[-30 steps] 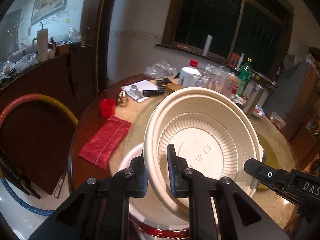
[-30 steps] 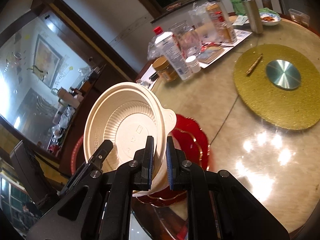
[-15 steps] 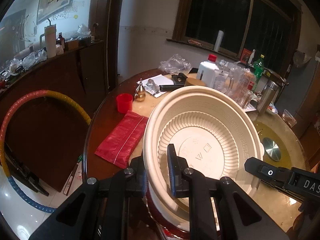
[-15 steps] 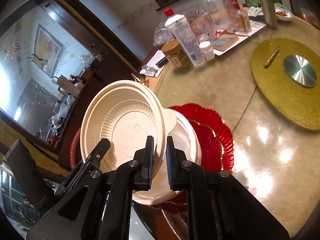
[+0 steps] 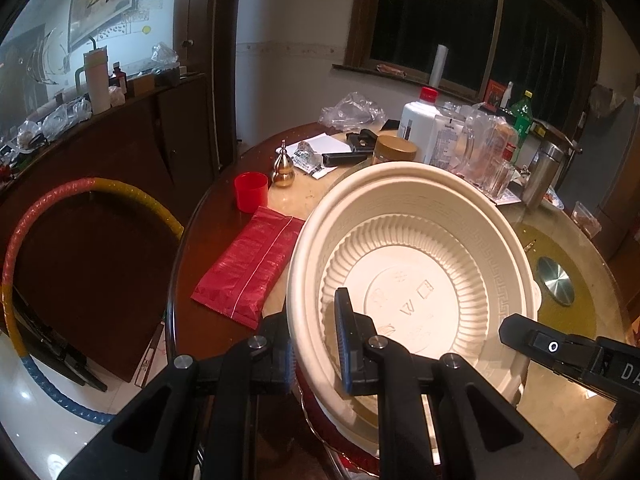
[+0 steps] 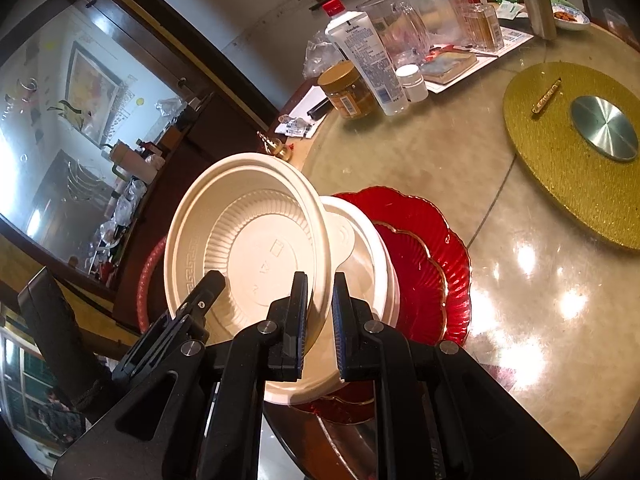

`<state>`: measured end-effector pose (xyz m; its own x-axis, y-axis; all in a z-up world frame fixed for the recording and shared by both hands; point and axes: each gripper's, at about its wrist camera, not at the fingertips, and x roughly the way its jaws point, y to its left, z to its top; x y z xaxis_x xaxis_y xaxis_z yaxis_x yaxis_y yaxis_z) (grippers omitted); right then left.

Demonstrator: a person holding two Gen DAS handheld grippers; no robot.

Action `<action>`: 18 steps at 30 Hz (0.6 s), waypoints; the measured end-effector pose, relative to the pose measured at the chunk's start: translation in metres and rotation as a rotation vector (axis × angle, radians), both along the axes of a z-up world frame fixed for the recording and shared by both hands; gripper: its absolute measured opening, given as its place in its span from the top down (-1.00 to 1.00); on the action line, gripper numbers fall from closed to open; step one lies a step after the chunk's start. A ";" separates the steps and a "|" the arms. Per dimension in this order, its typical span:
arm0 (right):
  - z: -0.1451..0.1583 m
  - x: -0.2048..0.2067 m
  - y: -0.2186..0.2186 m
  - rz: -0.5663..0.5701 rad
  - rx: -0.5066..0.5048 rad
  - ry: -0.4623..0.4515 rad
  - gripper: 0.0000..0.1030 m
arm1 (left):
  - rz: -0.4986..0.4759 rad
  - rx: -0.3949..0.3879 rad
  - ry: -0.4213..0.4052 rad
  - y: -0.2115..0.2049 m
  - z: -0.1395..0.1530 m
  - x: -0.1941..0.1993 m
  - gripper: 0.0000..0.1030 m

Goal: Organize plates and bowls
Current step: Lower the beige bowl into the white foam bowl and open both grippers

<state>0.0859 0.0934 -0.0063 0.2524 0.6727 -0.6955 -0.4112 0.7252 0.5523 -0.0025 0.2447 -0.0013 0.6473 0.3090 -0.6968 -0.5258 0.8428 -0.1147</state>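
You've got both grippers, left gripper and right gripper, pinching the cream bowl rim. It's tilted over the white bowl at frame centre, probably not seated yet.

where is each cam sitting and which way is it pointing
Left wrist view: rides the left hand-held gripper, looking forward and down along its fingers, clamped on the cream bowl; the right hand-held gripper's tip enters at the right.
Right wrist view: rides the right hand-held gripper, looking down over the opposite rim to the red plate; the left one enters at the left.
Shared: the bowl, both grippers, the round table.
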 end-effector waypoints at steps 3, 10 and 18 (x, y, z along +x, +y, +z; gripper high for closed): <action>-0.001 -0.001 0.000 0.004 -0.004 0.000 0.78 | -0.002 0.003 0.010 0.000 -0.002 0.001 0.71; -0.005 -0.004 0.001 0.014 -0.028 -0.001 0.77 | -0.016 0.016 0.032 -0.003 -0.007 0.002 0.70; -0.006 -0.004 0.004 0.044 -0.078 -0.024 0.76 | -0.035 0.028 0.059 -0.005 -0.013 0.002 0.68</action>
<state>0.0814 0.0971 -0.0118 0.2407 0.6277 -0.7404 -0.4561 0.7464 0.4845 -0.0010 0.2395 -0.0142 0.6165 0.3069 -0.7251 -0.5009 0.8634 -0.0604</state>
